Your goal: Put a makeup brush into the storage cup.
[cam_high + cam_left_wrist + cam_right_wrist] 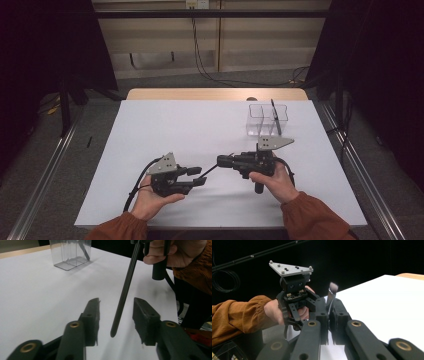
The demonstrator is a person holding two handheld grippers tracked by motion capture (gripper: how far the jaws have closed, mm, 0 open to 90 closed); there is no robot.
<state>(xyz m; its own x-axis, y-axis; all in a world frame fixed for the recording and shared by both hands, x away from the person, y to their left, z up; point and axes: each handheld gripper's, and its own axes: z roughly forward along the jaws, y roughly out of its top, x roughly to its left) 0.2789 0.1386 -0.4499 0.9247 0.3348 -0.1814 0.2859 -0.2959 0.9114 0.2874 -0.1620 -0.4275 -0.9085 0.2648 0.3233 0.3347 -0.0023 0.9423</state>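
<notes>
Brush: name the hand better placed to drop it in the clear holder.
Right: the right tool grips the brush, and the clear holder stands on its side. The left tool is open.

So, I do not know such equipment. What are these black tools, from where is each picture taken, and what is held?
A person sits at a white table and holds a hand-operated gripper in each hand: a tool with two black jaws. One picture looks down from above. The other two come from small cameras riding on each gripper, looking along its jaws. The right gripper is shut on a thin black brush, held near its bristle end. The brush handle reaches between the jaws of the left gripper, which stand apart and do not touch it. Farther back stands a clear box with another dark stick in it.
</notes>
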